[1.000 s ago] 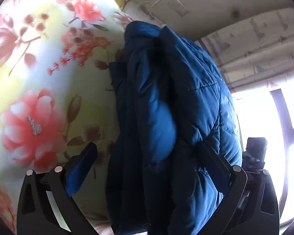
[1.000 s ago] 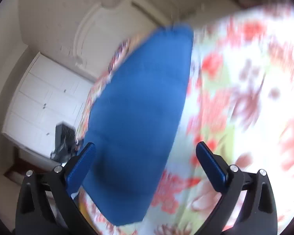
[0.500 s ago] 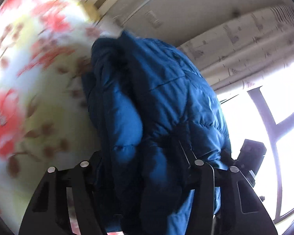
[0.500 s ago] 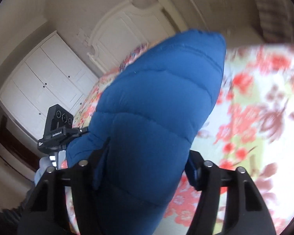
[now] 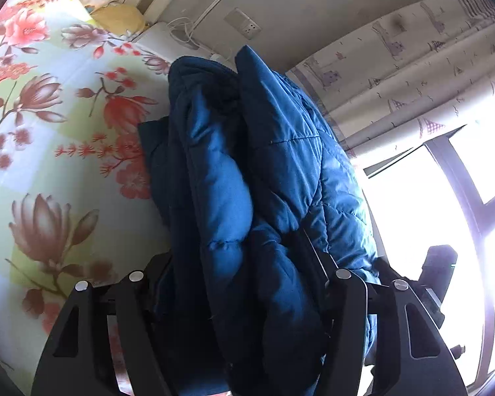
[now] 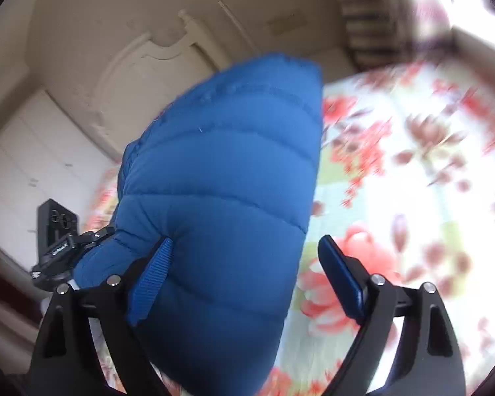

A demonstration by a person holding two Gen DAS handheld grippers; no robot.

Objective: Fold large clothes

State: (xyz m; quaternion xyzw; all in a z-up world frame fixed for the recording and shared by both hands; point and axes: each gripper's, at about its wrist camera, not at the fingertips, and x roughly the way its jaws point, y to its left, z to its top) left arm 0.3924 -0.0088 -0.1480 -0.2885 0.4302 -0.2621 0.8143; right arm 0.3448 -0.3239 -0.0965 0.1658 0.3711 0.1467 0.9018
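Note:
A blue padded jacket (image 5: 264, 165) lies folded into a thick bundle on the floral bed sheet (image 5: 49, 148). My left gripper (image 5: 237, 264) has the near end of the bundle packed between its fingers, which sink into the fabric; the pads are hidden and the jaws are opening. In the right wrist view the jacket (image 6: 221, 165) bulges between the fingers of my right gripper (image 6: 247, 244), whose jaws are opening. Its left pad touches the fabric. The right pad (image 6: 340, 277) stands clear, with the sheet (image 6: 412, 181) showing in the gap.
A bright window (image 5: 429, 214) and a patterned curtain (image 5: 396, 82) lie beyond the bed's far side. A yellow pillow (image 5: 118, 16) and a wall socket (image 5: 244, 26) are at the head. A black camera on a stand (image 6: 56, 227), a white headboard (image 6: 142, 62) and a wardrobe (image 6: 23, 151) are nearby.
The left jaws went from wide open to closed around the jacket bundle. The right jaws closed on the jacket, then spread again, and the right pad has come free.

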